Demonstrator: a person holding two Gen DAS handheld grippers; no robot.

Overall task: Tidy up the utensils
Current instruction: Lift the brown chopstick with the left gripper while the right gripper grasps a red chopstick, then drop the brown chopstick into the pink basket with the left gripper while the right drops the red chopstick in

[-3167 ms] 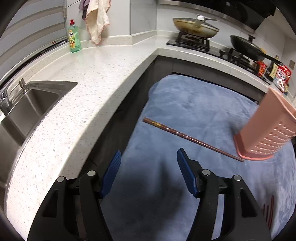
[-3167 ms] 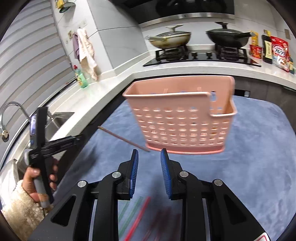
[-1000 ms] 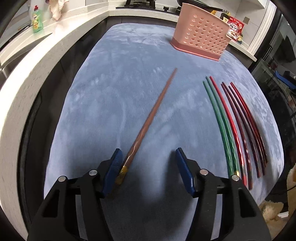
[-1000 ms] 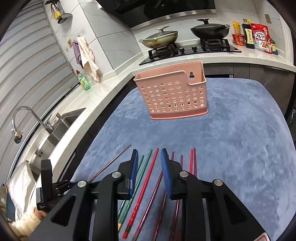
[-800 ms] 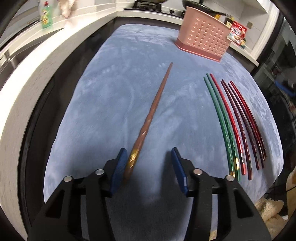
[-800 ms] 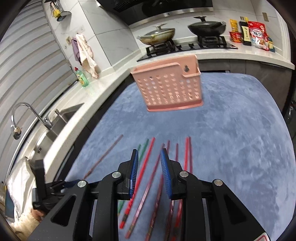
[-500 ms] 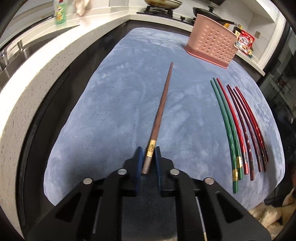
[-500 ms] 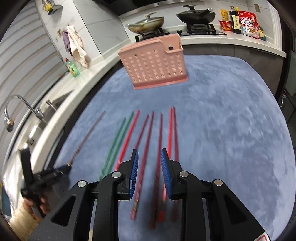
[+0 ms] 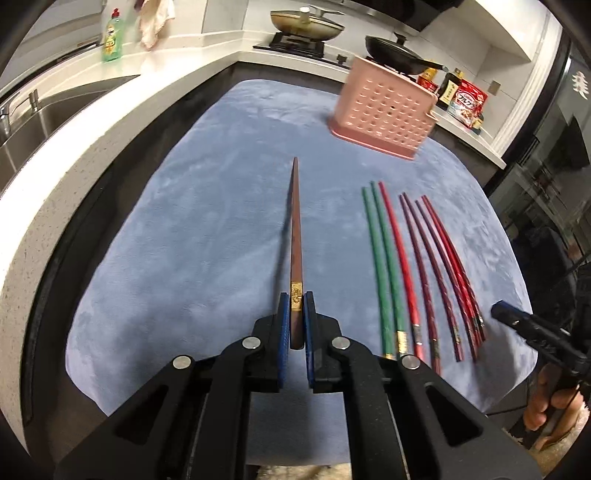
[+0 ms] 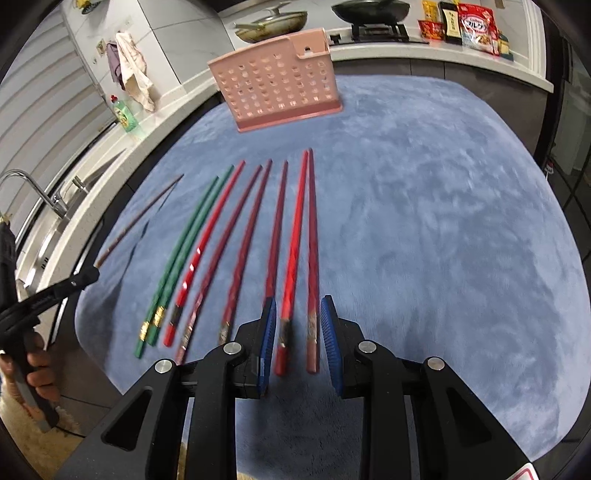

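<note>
My left gripper point(image 9: 296, 301) is shut on the thick end of a brown chopstick point(image 9: 295, 236) and holds it lifted above the blue mat point(image 9: 207, 206), tip pointing away; its shadow lies on the mat. The chopstick also shows in the right wrist view point(image 10: 142, 218). Several green and red chopsticks point(image 9: 413, 266) lie side by side on the mat. My right gripper point(image 10: 297, 325) is open, its jaws on either side of the ends of two red chopsticks point(image 10: 301, 258). A pink perforated utensil holder point(image 9: 384, 107) stands at the mat's far end.
A white counter point(image 9: 74, 125) with a sink point(image 9: 33, 118) runs along the left. A green soap bottle point(image 9: 112, 37) and a cloth stand at the back. Pans sit on the stove point(image 9: 303, 37). Food packets point(image 10: 469, 26) lie at the far right.
My left gripper closed on the brown chopstick's end and lifted it off the mat. My right gripper opened wider and came down around the ends of two red chopsticks.
</note>
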